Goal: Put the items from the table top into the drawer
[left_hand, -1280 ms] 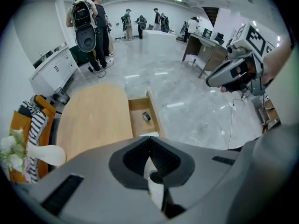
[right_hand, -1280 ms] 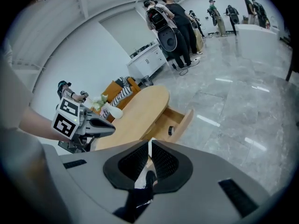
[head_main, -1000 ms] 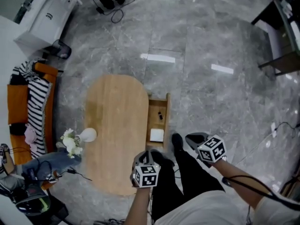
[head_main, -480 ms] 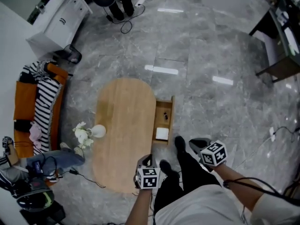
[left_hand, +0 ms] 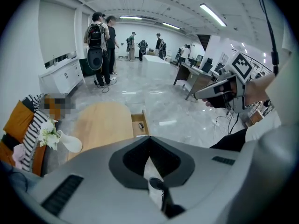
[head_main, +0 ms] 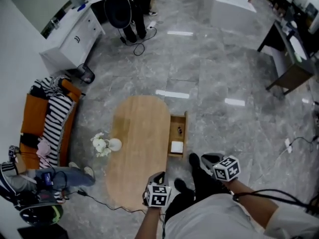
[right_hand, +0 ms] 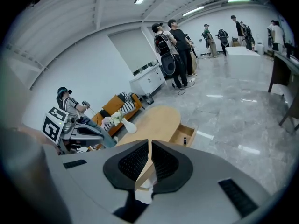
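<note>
At the 6 o'clock edge of the head view, the left gripper (head_main: 155, 177) hovers by the near end of the oval wooden surface (head_main: 142, 131), its jaws pressed together with nothing between them. The right gripper (head_main: 204, 158) is at its 3 o'clock, also closed and empty. Farther off, the open drawer (head_main: 185, 136) juts from the surface's 3 o'clock side. It holds a white block (head_main: 177, 147) and, beyond that, a small dark item (head_main: 179, 130). A white vase (head_main: 114, 144) of flowers (head_main: 99, 144) sits at the surface's 9 o'clock edge.
</note>
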`<state>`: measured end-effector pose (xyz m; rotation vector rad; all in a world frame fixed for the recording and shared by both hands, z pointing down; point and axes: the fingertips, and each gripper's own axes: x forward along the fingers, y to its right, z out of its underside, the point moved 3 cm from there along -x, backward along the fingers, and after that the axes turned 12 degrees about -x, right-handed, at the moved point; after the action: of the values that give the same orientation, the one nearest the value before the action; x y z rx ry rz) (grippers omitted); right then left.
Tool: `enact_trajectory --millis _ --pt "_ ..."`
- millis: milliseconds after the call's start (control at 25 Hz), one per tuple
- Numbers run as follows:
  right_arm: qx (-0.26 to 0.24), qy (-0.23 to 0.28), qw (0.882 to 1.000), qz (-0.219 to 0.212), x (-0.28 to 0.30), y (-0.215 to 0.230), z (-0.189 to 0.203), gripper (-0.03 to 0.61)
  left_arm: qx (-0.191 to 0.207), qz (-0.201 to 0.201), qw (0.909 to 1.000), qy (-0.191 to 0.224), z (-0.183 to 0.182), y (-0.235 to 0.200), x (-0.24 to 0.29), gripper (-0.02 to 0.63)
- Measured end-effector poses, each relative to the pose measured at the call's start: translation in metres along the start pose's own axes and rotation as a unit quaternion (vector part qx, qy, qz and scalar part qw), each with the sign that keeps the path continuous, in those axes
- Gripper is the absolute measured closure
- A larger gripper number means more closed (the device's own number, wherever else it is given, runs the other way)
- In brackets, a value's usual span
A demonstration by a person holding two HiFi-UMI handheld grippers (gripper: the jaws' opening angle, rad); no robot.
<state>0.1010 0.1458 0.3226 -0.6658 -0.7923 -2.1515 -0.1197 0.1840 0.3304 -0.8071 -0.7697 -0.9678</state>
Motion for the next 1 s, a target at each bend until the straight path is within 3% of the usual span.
enact_trajectory --millis 320,520,680,1000 --pt "-0.003 0.018 1.0 0.022 -0.027 -0.039 0.005 0.532 0.012 0.012 0.9995 0.028 0.006 -0.01 -0.043 0.612" --pt "-0.004 0.032 0.999 0.029 -0.046 -0.063 0.004 0.532 -0.005 0.032 0.998 0.054 0.002 -0.008 -0.069 0.612" --pt "-0.003 0.058 0.998 0.028 -0.059 -0.07 -0.005 0.532 -0.007 0.053 0.9952 0.082 -0.01 -0.002 -0.087 0.612" --pt "-0.027 0.072 0.997 0.008 -0.077 -0.062 -0.016 0.534 -0.022 0.047 0.9936 0.1 -0.011 0.012 -0.098 0.612"
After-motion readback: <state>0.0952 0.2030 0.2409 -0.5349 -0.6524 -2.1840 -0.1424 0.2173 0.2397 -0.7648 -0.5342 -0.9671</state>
